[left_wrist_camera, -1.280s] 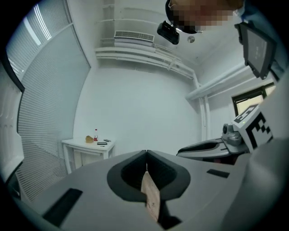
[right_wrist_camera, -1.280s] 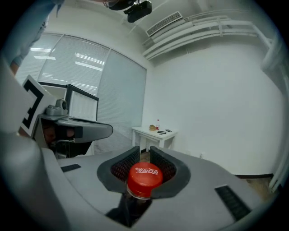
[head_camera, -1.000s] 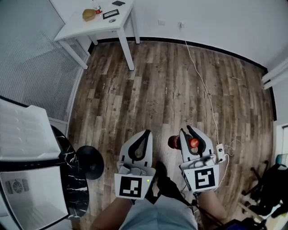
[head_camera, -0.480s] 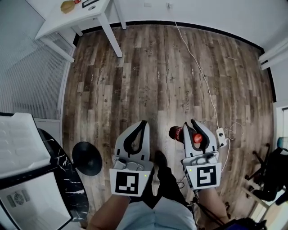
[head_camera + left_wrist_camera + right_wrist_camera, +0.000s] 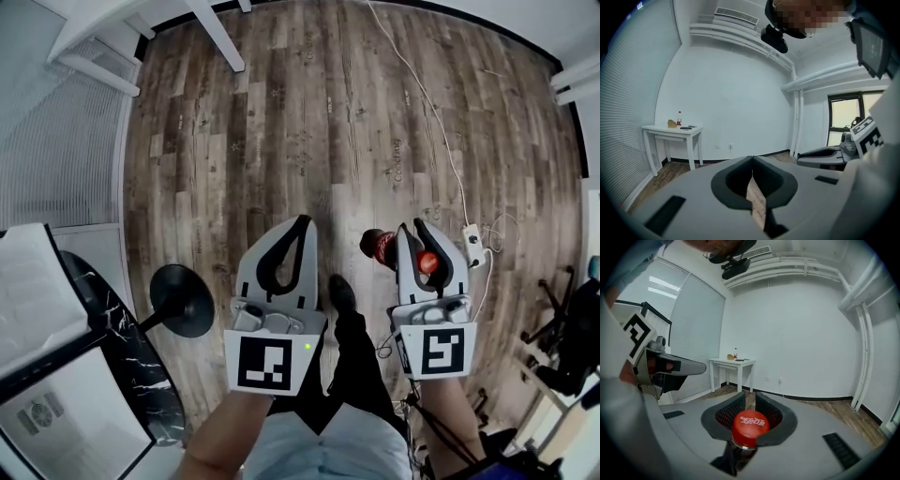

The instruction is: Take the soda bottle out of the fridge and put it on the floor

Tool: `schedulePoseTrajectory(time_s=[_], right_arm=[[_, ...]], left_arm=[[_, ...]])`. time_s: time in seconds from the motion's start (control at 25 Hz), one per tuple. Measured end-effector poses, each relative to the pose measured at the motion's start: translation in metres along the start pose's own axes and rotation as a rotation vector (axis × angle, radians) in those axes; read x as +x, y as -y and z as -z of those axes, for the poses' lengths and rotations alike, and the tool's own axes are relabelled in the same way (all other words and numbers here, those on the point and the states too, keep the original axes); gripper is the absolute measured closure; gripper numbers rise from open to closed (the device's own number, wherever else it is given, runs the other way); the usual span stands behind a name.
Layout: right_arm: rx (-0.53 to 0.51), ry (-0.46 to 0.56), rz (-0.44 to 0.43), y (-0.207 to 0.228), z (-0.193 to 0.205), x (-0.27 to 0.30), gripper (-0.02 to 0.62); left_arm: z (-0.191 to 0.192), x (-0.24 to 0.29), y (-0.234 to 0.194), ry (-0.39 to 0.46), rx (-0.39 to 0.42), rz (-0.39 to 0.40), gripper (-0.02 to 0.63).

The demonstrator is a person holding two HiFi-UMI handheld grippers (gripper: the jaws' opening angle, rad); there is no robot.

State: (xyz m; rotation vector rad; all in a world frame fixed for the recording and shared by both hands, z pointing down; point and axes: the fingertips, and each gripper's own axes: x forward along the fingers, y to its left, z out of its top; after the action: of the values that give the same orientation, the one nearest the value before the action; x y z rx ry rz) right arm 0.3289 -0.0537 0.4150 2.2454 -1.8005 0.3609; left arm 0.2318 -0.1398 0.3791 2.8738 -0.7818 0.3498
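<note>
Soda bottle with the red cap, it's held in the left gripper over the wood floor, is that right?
Not quite: the right gripper holds the soda bottle by the neck under its red cap, as the right gripper view shows. The left gripper is shut and empty. The bottle is over the wood floor.

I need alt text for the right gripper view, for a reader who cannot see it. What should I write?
The right gripper holds a dark plastic soda bottle with a red cap, its grey jaws closed just under the cap. Beyond are a brown wooden floor, a small white table and a plain white wall.
</note>
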Motion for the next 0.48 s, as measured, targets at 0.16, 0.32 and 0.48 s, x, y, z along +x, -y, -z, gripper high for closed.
schedulePoseTrajectory(time_s=[0.16, 0.32, 0.48], right_arm=[[0.003, -0.011, 0.019, 0.000, 0.025, 0.004, 0.514], [0.008, -0.019, 0.035, 0.001, 0.050, 0.007, 0.515], [0.014, -0.035, 0.052, 0.005, 0.079, 0.011, 0.515]], left_arm=[[0.026, 0.005, 0.001, -0.025, 0.012, 0.013, 0.589], [0.051, 0.011, 0.000, -0.045, 0.024, 0.022, 0.589], [0.074, 0.021, -0.001, -0.051, 0.034, 0.019, 0.589]])
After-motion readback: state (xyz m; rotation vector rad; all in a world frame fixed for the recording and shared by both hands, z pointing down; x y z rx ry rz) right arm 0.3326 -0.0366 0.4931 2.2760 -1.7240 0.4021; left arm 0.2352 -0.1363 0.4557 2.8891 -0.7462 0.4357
